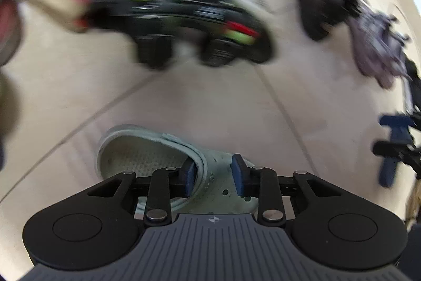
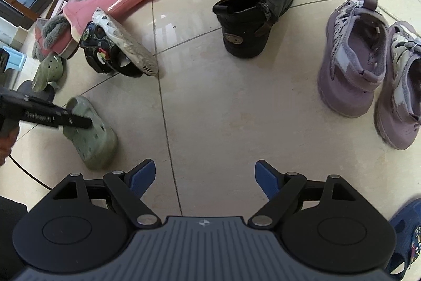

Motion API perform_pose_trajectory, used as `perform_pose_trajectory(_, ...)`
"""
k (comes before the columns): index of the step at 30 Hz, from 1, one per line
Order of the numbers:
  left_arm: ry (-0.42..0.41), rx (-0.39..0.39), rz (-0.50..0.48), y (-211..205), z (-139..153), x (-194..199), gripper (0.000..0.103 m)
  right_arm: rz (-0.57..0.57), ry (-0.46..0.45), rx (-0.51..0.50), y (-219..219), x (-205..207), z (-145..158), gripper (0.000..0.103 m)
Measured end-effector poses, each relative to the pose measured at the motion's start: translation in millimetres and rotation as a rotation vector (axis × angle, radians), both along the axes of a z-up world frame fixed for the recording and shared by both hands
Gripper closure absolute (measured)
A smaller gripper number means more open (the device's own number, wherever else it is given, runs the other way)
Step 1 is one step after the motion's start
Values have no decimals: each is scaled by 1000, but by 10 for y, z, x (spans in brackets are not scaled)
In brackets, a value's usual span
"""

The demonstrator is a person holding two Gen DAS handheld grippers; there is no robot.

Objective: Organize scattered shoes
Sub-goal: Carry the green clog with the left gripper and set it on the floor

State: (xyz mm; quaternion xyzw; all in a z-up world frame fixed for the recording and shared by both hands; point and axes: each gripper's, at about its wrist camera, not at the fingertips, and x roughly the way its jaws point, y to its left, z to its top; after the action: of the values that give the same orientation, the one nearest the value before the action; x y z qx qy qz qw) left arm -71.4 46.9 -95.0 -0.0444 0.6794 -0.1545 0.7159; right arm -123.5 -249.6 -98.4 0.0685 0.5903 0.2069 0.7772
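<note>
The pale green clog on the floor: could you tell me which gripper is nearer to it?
Left. The left gripper straddles the pale green clog's upper; the right gripper hangs open over bare tile beside it.

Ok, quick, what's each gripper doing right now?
Left gripper: jaws straddle the pale green perforated foam clog; whether it is gripped cannot be told.
Right gripper: open, holding nothing.

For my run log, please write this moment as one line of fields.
left gripper: closing around upper of green clog | right gripper: open, empty, above floor | purple sneakers: paired
</note>
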Motion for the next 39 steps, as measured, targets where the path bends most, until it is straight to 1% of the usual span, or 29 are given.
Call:
perform_pose_trajectory(2, 8, -37, -48, -185, -27, -9, 81, -9, -6, -6, -35, 5, 5, 16)
perform_pose_trajectory(5, 21, -90, -90, -448, -60, 3, 84, -23, -17, -18, -94, 15, 17, 16)
perform_pose_trajectory(8, 14, -126, -118, -650, -84, 60, 85, -41, -27, -29, -158, 27, 23, 16)
perform_pose_trajectory(11, -16, -156, -130, -856, -96, 160, 85, -60, -28, -35, -225, 39, 12, 16)
perform_pose_trajectory(15, -79, -198, -123, -986, -37, 326, 84, -68, -23, -39, -271, 29, -13, 16)
perform_pose_trajectory(19, -106, -222, -196, -997, 13, 418, 81, -66, -15, -41, -297, -4, -43, 16)
perform_pose_trajectory(23, -100, -229, -227, -964, 22, 422, 77, -69, -10, -44, -321, -24, -60, 16)
perform_pose_trajectory(28, -93, -205, -273, -862, 24, 298, 75, -68, -13, -43, -333, -28, -56, 16)
perform_pose_trajectory(31, -92, -188, -282, -782, 5, 200, 76, -66, -12, -42, -335, -33, -63, 16)
perform_pose_trajectory(35, -55, -214, -264, -748, -25, 133, 78, -63, -8, -43, -330, -36, -75, 15)
perform_pose_trajectory(39, -20, -246, -271, -865, -72, 60, 78, -59, -8, -46, -322, -49, -71, 16)
